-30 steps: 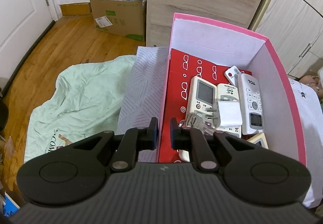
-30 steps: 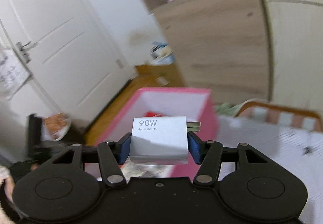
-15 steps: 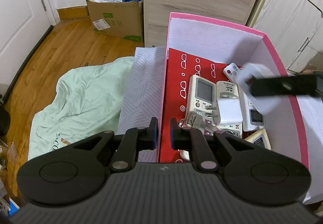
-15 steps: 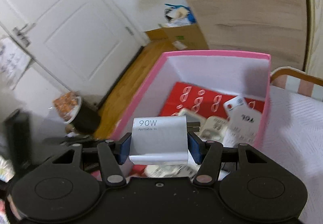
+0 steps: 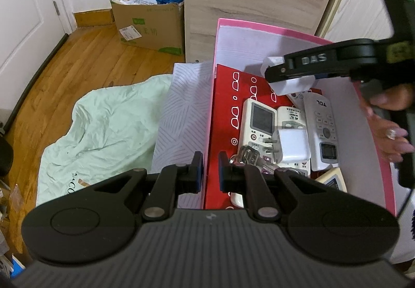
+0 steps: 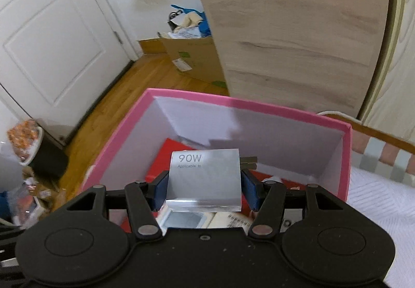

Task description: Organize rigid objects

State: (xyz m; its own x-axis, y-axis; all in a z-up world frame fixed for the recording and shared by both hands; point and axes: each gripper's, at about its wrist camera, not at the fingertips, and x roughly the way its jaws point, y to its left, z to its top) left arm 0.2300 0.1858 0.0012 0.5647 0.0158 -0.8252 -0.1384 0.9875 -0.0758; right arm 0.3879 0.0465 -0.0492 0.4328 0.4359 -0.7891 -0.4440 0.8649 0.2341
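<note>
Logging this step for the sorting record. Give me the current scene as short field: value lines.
container: pink box with a red liner, open top
right tongs: shut on the white 90W charger, held above the box interior
left tongs: gripping the box's left wall, nearly closed
already in box: TCL remote, screen remote, second white charger, keys
under box: patterned white bedding
beside it: green blanket
charger status: not yet released
</note>
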